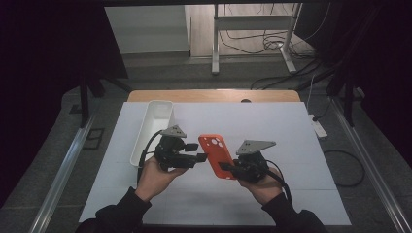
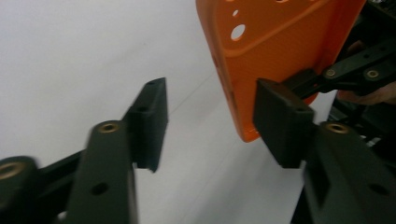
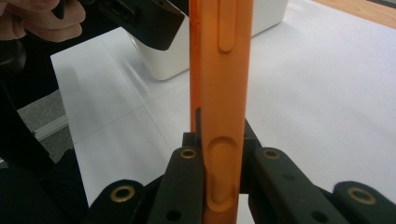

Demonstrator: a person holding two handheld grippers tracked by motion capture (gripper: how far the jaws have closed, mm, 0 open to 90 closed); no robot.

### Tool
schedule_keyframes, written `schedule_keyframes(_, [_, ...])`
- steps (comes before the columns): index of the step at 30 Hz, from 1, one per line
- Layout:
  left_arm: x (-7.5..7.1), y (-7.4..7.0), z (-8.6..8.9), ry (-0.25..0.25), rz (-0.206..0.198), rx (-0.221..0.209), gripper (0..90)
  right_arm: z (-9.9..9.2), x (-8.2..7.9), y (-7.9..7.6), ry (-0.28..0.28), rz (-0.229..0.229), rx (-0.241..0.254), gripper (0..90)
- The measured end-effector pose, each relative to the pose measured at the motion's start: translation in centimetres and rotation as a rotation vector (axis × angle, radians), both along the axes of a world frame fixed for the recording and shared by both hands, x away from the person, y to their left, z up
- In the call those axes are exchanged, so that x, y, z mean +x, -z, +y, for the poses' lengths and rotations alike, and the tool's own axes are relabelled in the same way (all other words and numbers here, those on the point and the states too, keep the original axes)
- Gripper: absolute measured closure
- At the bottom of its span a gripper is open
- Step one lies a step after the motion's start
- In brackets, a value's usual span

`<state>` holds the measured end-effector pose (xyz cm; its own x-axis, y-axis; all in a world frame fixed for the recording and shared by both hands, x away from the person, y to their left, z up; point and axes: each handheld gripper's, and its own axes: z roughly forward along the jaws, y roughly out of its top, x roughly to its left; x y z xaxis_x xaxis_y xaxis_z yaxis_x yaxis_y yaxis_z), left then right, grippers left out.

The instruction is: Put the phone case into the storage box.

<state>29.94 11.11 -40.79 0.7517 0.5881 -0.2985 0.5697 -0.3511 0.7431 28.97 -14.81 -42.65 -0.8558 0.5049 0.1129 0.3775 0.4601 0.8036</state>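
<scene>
The orange phone case (image 1: 217,155) is a thin moulded shell with round camera holes near its top end and raised button covers along its narrow edge. It is held above the middle of the counter (image 1: 291,126), toward the near edge. The right gripper (image 1: 227,168) has its fingers pinching the case's lower end. The left gripper (image 1: 198,151) has its fingers spread, one beside the case's edge. A white sheet covers the counter; a white tray (image 1: 153,127) lies by its left edge. Beyond are grey floor, cables and a metal frame.
</scene>
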Motion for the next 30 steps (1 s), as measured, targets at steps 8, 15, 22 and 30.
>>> schedule_keyframes(8, [0.12,0.11,-0.12,0.008,0.042,-0.015,68.5,0.22,-0.11,0.03,0.003,-0.012,-0.007,84.9])
schedule_keyframes(15, [0.23,0.17,-0.04,0.007,0.074,-0.034,81.4,0.38,-0.15,0.1,0.007,-0.016,-0.015,84.8])
schedule_keyframes(22, [0.35,0.33,0.14,-0.001,0.102,-0.034,87.0,0.44,-0.17,0.19,0.01,-0.016,-0.021,84.6])
schedule_keyframes(30, [0.48,0.58,0.33,-0.026,0.156,-0.066,89.3,0.65,-0.16,0.43,0.012,-0.011,-0.031,84.4])
